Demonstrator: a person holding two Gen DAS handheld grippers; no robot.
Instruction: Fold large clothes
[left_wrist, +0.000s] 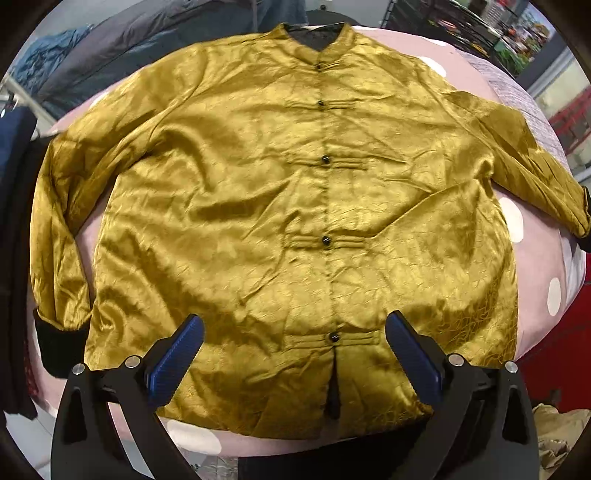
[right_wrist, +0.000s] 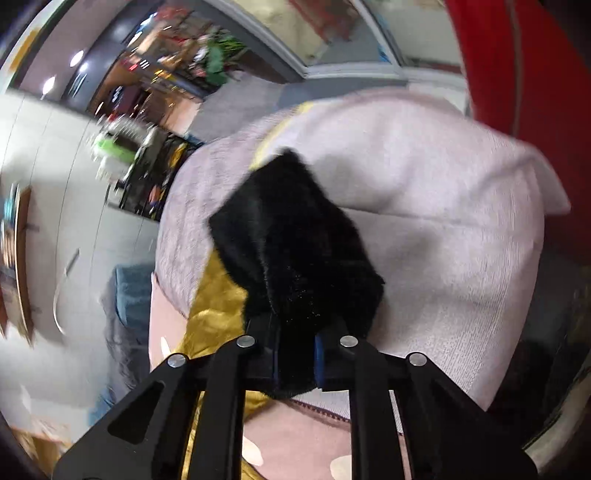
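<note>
A gold satin jacket (left_wrist: 280, 192) with black knot buttons lies flat and face up on a pink dotted bed (left_wrist: 532, 236), collar far, hem near. Its sleeves spread to both sides, each ending in a black furry cuff (left_wrist: 59, 343). My left gripper (left_wrist: 293, 328) is open above the hem, its blue pads either side of the lowest button (left_wrist: 333, 336), holding nothing. In the right wrist view my right gripper (right_wrist: 295, 332) is shut on the black furry cuff (right_wrist: 295, 236) of the right sleeve, with gold sleeve fabric (right_wrist: 218, 306) trailing below left.
A grey-lilac blanket (right_wrist: 443, 221) covers the bed's right end. Dark and blue clothes (left_wrist: 74, 66) are piled beyond the bed at far left. A red object (left_wrist: 554, 362) stands at the bed's right side. Shelves (left_wrist: 480, 33) are at the back.
</note>
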